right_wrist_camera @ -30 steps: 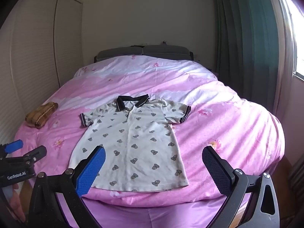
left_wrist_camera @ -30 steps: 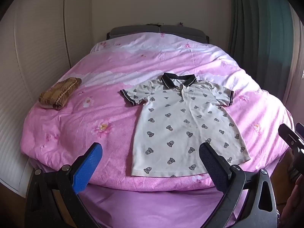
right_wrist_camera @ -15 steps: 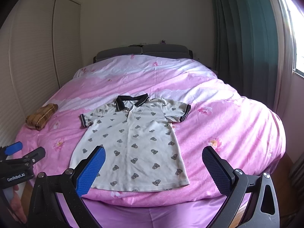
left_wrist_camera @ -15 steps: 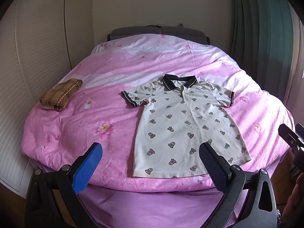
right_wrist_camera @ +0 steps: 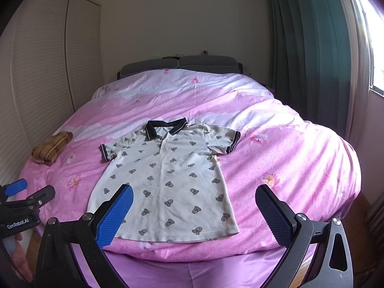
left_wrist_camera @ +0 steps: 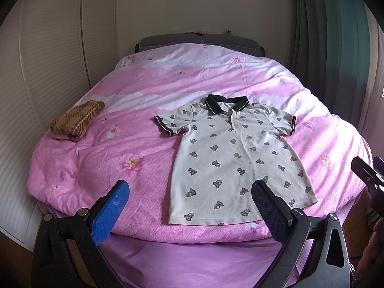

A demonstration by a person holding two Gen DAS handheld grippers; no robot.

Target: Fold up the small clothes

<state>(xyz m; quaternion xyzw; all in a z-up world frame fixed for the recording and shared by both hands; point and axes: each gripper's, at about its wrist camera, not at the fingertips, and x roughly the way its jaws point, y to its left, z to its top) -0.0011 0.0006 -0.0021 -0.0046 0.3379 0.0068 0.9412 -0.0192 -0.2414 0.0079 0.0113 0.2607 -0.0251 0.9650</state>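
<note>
I hold my left tool wide apart above the foot of the bed, its blue pads gripping nothing, and my right tool is spread just as wide and is likewise empty. The shirt lies flat and face up on the pink flowered quilt, a cream polo with a small dark print, a dark collar pointing toward the headboard and both short sleeves spread out to the sides. Its hem sits near the foot edge of the bed, close to where both tools hover, and neither tool touches the cloth. From the left camera the shirt is right of centre, with my right pad in front of its lower corner; from the right camera it is left of centre, with my left pad in front of its lower left corner. A folded brown checked cloth rests on the quilt well apart from the shirt, near the bed's left edge beside the slatted wardrobe doors. Dark green curtains hang along the right wall next to a bright window. In the right camera my left tool shows at the lower left edge, and part of my hand is beneath it.
</note>
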